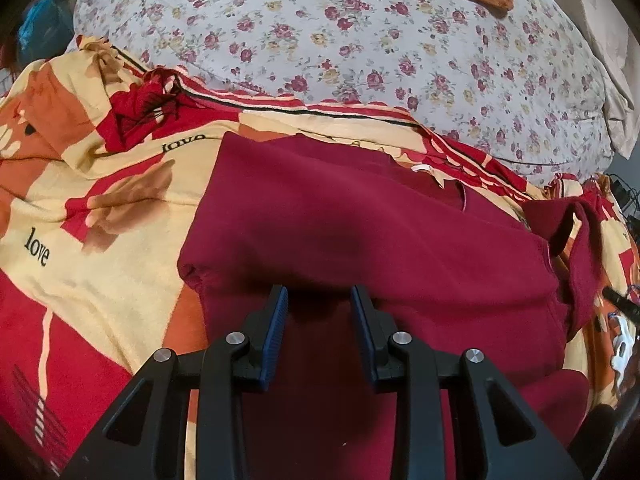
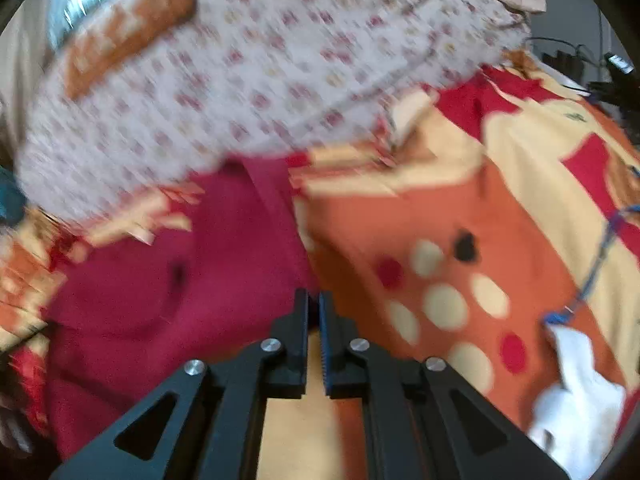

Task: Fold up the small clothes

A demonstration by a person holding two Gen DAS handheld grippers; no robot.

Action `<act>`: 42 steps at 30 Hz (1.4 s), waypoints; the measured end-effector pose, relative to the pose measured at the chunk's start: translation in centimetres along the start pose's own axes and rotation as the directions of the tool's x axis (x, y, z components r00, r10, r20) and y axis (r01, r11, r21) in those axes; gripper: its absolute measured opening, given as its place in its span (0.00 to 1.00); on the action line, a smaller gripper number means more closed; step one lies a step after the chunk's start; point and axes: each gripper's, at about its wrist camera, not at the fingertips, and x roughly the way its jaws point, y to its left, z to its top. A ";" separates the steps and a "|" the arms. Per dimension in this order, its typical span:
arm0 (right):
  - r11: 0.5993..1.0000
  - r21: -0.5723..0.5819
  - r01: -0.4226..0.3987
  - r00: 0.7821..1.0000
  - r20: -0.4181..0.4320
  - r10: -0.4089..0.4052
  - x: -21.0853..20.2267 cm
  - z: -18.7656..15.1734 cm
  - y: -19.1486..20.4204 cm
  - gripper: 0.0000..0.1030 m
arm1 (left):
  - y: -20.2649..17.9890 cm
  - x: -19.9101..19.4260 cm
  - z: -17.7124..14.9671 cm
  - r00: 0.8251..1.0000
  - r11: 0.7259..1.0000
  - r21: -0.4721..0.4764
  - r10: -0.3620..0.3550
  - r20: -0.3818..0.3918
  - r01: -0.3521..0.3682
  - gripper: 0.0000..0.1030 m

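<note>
On the red and cream patterned bedsheet (image 1: 100,208) lies the dark red knit garment (image 1: 360,232), flat for folding; left gripper (image 1: 319,300) hovers spread above it; right gripper (image 2: 314,304), nearly pressed together, pinches nothing at its edge.

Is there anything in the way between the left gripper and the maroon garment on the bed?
Nothing visible. The left hand-held gripper hangs open directly over the maroon garment, which lies spread on the patterned bedsheet with no object between them.
</note>
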 end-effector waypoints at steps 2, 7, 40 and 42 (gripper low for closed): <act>0.999 0.036 0.003 1.000 0.015 -0.003 -0.5 0.0 -0.5 0.23 | 0.0 0.0 0.0 1.000 1.000 -0.003 0.001 0.002 -0.001 0.11; 0.995 -0.088 -0.053 0.993 0.102 0.062 -2.2 1.9 3.5 0.46 | -0.4 0.1 -0.1 1.000 1.000 0.001 -0.005 0.002 0.005 0.11; 0.788 -0.446 -0.424 0.893 -0.064 0.445 -4.7 13.0 13.0 0.11 | -0.2 -1.2 1.1 0.999 1.000 0.001 -0.031 0.042 0.031 0.11; 0.730 -0.435 -0.527 0.831 -0.083 0.550 -7.2 12.9 13.7 0.11 | -0.1 -2.0 1.3 0.998 0.999 -0.002 -0.036 0.060 0.036 0.11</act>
